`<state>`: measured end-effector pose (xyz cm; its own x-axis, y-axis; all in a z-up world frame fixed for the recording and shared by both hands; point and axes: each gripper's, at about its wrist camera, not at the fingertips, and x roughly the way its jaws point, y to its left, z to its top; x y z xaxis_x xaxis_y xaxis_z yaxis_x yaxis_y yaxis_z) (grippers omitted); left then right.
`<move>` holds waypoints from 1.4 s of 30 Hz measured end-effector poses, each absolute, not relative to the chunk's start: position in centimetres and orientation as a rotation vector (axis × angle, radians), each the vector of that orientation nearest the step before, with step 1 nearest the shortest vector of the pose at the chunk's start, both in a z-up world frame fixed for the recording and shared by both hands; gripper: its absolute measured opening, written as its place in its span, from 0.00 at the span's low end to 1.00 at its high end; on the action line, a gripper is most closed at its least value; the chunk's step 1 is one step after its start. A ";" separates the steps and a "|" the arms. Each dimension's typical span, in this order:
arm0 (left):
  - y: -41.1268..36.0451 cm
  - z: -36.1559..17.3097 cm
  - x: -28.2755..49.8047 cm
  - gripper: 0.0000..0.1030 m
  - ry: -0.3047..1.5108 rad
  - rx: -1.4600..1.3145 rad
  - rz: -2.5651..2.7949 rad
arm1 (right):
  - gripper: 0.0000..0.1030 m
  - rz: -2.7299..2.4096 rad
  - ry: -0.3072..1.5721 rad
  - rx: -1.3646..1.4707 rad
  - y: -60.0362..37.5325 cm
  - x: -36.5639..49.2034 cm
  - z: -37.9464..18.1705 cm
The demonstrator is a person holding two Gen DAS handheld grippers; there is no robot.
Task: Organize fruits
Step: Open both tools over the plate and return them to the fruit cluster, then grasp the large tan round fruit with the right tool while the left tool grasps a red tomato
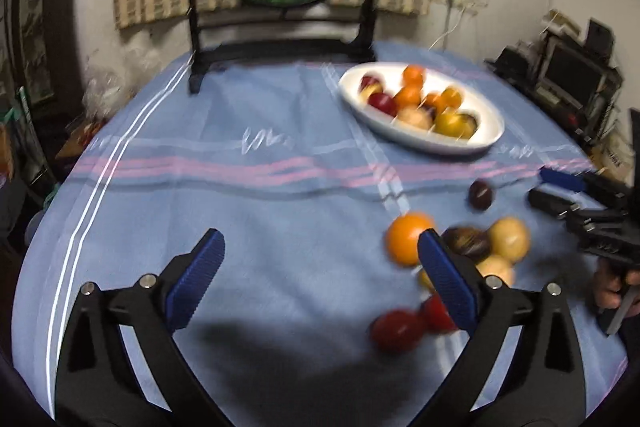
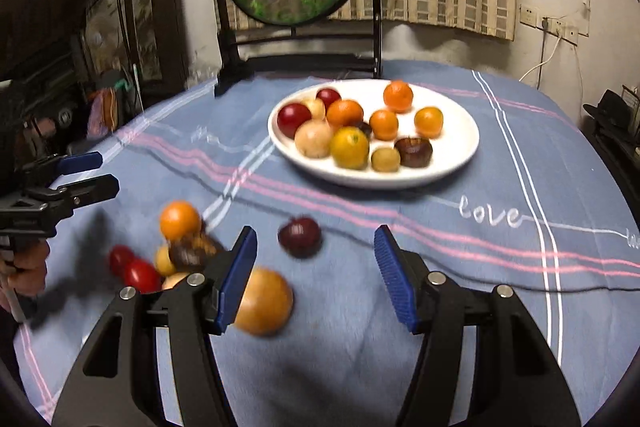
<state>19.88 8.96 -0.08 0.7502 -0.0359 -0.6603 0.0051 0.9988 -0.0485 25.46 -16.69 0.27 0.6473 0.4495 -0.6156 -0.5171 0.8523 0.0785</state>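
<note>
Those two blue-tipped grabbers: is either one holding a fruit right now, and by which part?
Neither. The left gripper and right gripper both stand open with only tablecloth between their pads.

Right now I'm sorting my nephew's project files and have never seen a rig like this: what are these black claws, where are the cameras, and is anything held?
No robot: a person holds a two-finger claw in each hand, with a camera on each looking along its fingers. One picture comes from the left gripper, the other from the right gripper. Both are open and hold nothing. On the blue tablecloth stands a white plate of fruit; loose fruit lies nearer, including an orange and a dark plum.
</note>
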 end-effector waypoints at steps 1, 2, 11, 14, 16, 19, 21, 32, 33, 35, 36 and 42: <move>9.2 -0.3 19.7 0.96 0.726 -0.055 -0.021 | 0.60 0.547 0.679 -0.112 -16.6 25.3 0.1; 9.4 -0.4 19.5 0.96 0.729 -0.063 -0.023 | 0.60 0.546 0.690 -0.111 -16.6 25.3 0.1; 8.5 0.2 18.7 0.96 0.691 0.001 -0.001 | 0.60 0.633 0.751 -0.211 -14.9 23.7 0.2; 8.2 0.2 18.7 0.96 0.690 0.010 -0.007 | 0.54 0.647 0.759 -0.272 -13.8 23.1 -0.6; 7.8 0.2 18.6 0.96 0.686 0.023 -0.010 | 0.51 0.657 0.777 -0.272 -13.6 23.1 -1.0; 7.4 0.4 18.4 0.96 0.678 0.041 -0.023 | 0.49 0.651 0.797 -0.263 -13.6 23.5 -1.4; 7.1 0.3 18.2 0.96 0.674 0.054 -0.029 | 0.47 0.651 0.813 -0.253 -13.6 23.7 -1.6; 6.2 0.1 17.8 0.96 0.676 0.094 -0.057 | 0.43 0.649 0.843 -0.266 -13.1 24.1 -2.5; 6.2 0.1 17.8 0.96 0.680 0.097 -0.059 | 0.43 0.650 0.844 -0.262 -13.1 24.1 -2.5; 6.1 0.1 17.8 0.96 0.687 0.101 -0.067 | 0.42 0.650 0.843 -0.260 -13.1 24.1 -2.5; 6.2 0.1 17.8 0.96 0.691 0.101 -0.079 | 0.42 0.650 0.843 -0.259 -13.1 24.2 -2.5; 6.6 0.3 16.5 0.94 0.704 0.081 -0.260 | 0.41 0.630 0.844 -0.222 -13.8 24.5 -2.3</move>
<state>16.53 6.63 0.31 0.7314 -0.2083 -0.6494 0.2630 0.9647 -0.0133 24.46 -13.81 -2.28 0.4971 0.4303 -0.7535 -0.6005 0.7974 0.0593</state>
